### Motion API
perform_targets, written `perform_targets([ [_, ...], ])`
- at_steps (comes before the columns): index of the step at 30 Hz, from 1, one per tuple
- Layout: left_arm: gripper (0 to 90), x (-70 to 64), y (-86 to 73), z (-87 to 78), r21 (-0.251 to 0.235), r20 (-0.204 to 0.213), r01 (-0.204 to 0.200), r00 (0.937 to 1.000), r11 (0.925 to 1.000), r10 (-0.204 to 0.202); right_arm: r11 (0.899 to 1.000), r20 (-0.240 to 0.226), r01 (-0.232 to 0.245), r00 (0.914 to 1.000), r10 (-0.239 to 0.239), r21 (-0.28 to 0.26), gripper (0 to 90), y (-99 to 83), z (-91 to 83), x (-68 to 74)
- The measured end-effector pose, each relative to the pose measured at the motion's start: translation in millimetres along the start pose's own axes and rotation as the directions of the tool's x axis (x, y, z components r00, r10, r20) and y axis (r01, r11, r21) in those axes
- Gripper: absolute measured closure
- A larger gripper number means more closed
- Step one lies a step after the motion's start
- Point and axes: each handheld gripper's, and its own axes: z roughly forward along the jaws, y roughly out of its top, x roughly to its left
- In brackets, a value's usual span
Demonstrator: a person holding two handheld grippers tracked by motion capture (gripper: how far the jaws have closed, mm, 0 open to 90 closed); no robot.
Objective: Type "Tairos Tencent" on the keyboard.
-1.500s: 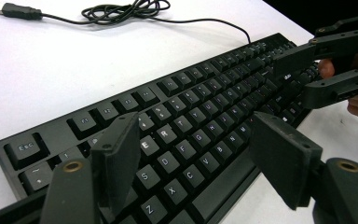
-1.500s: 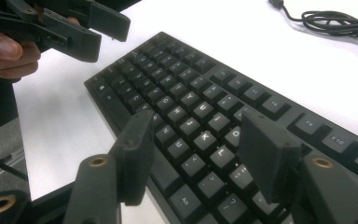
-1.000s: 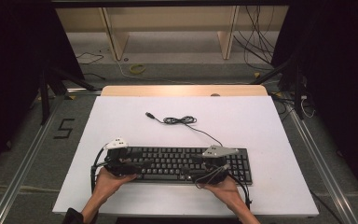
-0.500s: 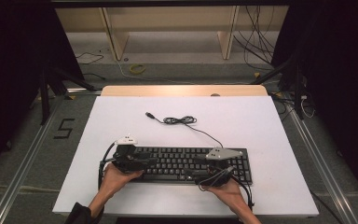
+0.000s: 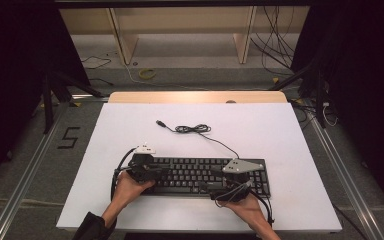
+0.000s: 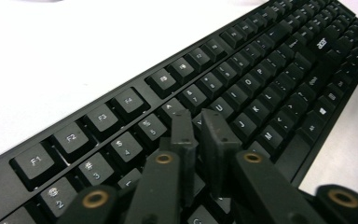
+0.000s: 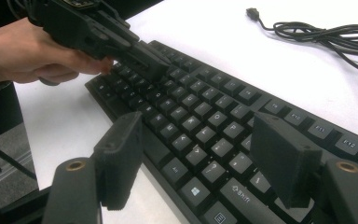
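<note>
Black keyboard (image 5: pixel 207 175) lies flat on the white table (image 5: pixel 290 140), at its near edge. Left gripper (image 6: pixel 200 122): jaws clenched together, tips on the keyboard's left keys. Right gripper (image 7: pixel 200 158): jaws spread wide, above the keyboard's right half, grasping nothing.

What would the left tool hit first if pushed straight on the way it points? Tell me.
Most likely the keyboard itself: the left tool, jaws nearly shut, slants down at the letter keys right under its tips. How small the gap is I cannot tell.
</note>
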Motion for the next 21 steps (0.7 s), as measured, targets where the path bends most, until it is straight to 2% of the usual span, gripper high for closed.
perform_targets([
  [5,88.8,1.2,0.5,3.7,0.012,-0.002,-0.010,0.9999,0.9999,0.010,1.000,0.003,0.005,1.0000,-0.005,0.002,34.4,-1.0,-0.8,1.1],
  [21,89.1,2.6,0.9,10.2,0.030,-0.009,-0.017,0.9998,0.9994,0.017,1.000,0.004,0.006,1.0000,-0.006,0.006,34.4,-2.6,-3.1,1.9],
])
